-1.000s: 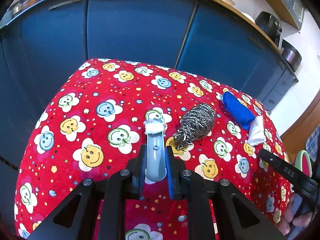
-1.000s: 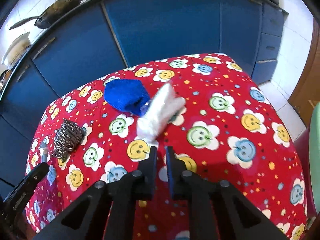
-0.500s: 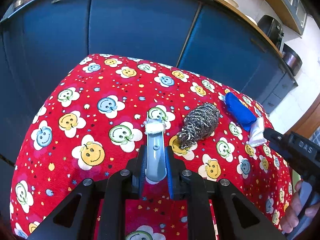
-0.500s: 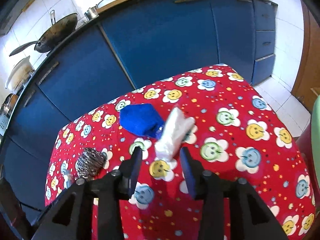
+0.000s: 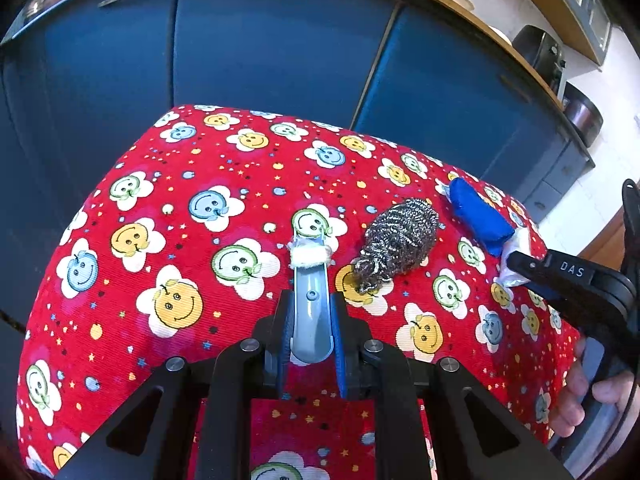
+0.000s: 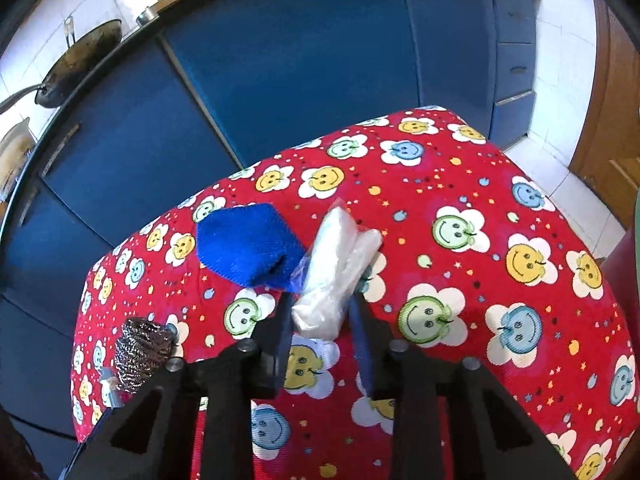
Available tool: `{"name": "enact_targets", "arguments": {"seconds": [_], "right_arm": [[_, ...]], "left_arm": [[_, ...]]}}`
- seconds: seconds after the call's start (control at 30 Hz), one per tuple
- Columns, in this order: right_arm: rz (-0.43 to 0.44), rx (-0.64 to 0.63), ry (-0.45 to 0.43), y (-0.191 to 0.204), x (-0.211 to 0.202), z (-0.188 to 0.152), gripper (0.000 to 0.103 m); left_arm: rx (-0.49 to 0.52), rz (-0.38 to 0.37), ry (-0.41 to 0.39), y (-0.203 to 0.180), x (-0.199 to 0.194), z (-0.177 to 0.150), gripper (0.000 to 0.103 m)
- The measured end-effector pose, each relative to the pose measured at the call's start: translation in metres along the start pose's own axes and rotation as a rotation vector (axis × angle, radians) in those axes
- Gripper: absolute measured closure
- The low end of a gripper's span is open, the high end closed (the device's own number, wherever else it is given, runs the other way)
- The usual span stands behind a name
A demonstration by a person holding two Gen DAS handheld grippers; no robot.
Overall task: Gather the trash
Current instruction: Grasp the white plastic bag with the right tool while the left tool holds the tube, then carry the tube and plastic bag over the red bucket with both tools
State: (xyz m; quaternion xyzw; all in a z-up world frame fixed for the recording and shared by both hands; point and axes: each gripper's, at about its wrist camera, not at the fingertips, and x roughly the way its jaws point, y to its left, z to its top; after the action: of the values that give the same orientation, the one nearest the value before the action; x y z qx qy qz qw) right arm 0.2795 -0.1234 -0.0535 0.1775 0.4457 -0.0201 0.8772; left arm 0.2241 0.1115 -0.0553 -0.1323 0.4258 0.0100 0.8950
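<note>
**Right jaws closing around plastic wrapper; left keeps its grey tool**

While the left wrist view looked down on the red smiley tablecloth (image 5: 120, 184), the left gripper (image 5: 311, 336) was pinching a grey plastic tool (image 5: 311, 300) with a white fuzzy band, tip out over the cloth, presumably parked so the other hand could work. A steel scourer (image 5: 396, 246) lay just beside it.

From the right wrist view, the right gripper (image 6: 320, 328) straddled the near end of a crumpled clear plastic wrapper (image 6: 334, 276), jaws closing; pad contact was hard to tell. The wrapper lay against a blue cloth (image 6: 248, 244), so approaching from its free end avoided catching the cloth.
</note>
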Motion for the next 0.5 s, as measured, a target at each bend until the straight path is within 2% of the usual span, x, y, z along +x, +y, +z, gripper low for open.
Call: {"name": "enact_targets", "arguments": {"seconds": [0.1, 0.5], "right_arm": [[-0.024, -0.003, -0.022, -0.003, -0.005, 0.000, 0.079], [0.053, -0.052, -0.051, -0.011, -0.045, -0.011, 0.080]], "left_arm": [[0.001, 0.002, -0.001, 0.000, 0.000, 0.000, 0.085], [0.025, 0.010, -0.019, -0.008, -0.013, -0.003, 0.085]]}}
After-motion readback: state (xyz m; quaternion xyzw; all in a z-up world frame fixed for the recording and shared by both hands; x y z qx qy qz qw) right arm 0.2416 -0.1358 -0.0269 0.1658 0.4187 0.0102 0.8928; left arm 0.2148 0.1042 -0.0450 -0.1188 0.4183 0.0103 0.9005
